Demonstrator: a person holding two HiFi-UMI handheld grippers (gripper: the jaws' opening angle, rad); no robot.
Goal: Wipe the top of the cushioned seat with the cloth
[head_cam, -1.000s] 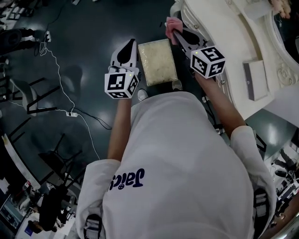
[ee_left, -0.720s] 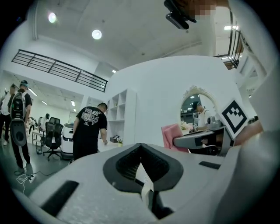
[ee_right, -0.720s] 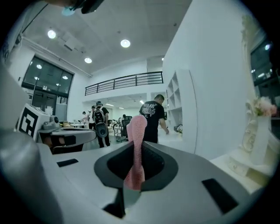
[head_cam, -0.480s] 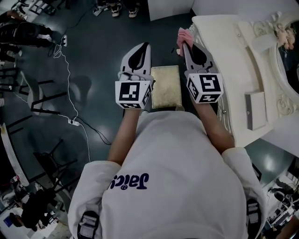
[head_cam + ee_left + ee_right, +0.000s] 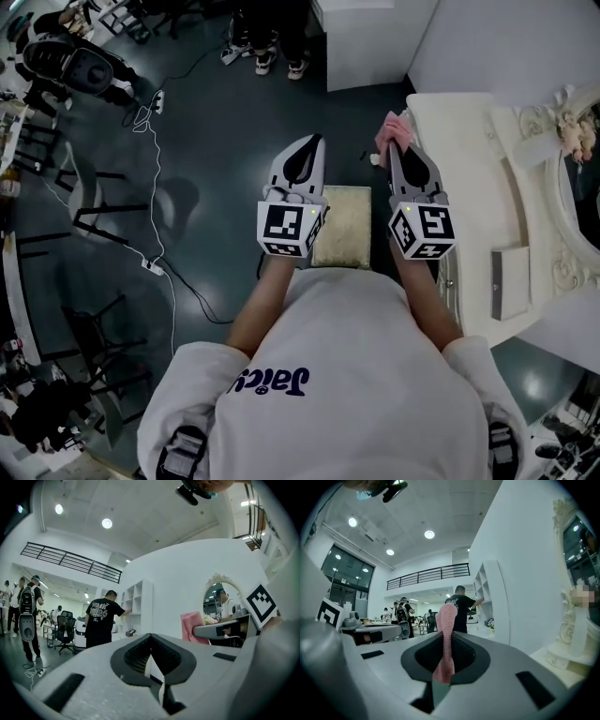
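Observation:
A cream cushioned seat (image 5: 343, 225) stands on the dark floor between my two grippers in the head view. My right gripper (image 5: 397, 148) is shut on a pink cloth (image 5: 394, 128), which sticks up between its jaws in the right gripper view as a folded pink strip (image 5: 446, 634). It is held level, above and to the right of the seat. My left gripper (image 5: 307, 150) is shut with nothing in it, raised at the seat's left side. From the left gripper view the pink cloth (image 5: 193, 626) shows off to the right.
A white ornate dressing table (image 5: 478, 178) with a mirror (image 5: 581, 187) stands right of the seat; a grey box (image 5: 509, 281) lies on it. A white cable (image 5: 155, 206) runs across the floor at left, near dark chairs (image 5: 80, 197). A person in black (image 5: 461, 611) stands by white shelves ahead.
Both grippers have swung up from pointing down at the seat to pointing level into the room. The right gripper keeps the pink cloth. The view has shifted so the seat sits lower.

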